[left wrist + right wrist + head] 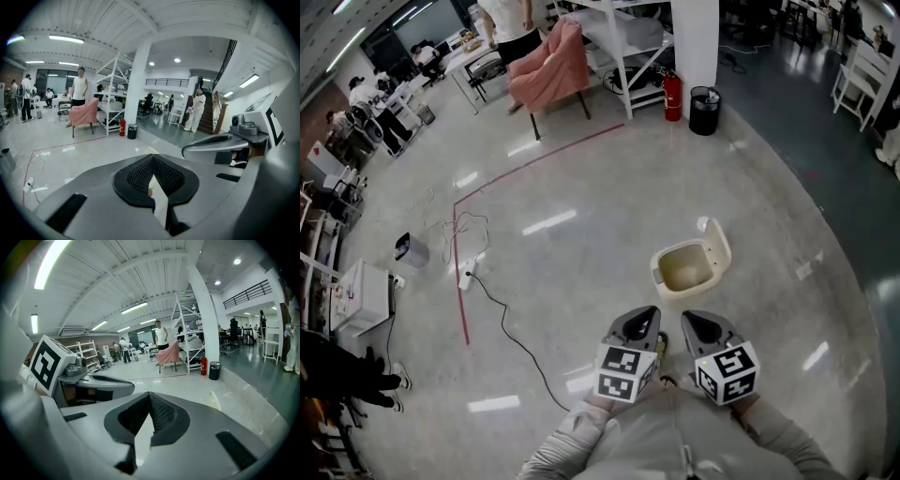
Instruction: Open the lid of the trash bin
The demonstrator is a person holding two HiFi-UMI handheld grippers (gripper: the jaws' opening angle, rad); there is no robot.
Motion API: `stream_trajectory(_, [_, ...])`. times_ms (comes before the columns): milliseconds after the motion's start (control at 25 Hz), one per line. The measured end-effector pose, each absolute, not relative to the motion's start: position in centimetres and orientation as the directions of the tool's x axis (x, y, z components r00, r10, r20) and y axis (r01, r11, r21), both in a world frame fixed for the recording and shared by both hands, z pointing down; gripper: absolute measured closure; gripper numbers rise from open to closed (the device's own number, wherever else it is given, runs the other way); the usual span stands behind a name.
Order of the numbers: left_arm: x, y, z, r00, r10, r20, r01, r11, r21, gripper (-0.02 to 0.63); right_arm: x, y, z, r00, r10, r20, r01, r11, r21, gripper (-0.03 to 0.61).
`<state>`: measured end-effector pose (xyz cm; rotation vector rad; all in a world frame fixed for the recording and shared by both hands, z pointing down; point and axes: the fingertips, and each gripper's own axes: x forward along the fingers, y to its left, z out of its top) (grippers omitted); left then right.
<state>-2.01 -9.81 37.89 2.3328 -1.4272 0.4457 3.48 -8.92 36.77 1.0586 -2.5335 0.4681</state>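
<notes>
Floor: polished grey concrete, glare patches, red tape line turning a corner. Open hall: white column, pink armchair, fire extinguisher, cable trailing. Cream trash bin on floor just ahead of both grippers, apart from them, lid tipped up. Left gripper: jaws together, holding nothing. Right gripper: same. In right gripper view, bin mostly hidden behind gripper body; only lid edge shows.
</notes>
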Motion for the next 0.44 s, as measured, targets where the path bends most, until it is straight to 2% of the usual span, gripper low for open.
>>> stream_trajectory(440, [-1.59,-10.06,38.12,0.448,-0.770,0.454,-0.890,-0.434,0.143,0.609,3.42,-9.12,36.91,-0.651,-0.609,0.453,-0.731,0.663,-0.160,0.574])
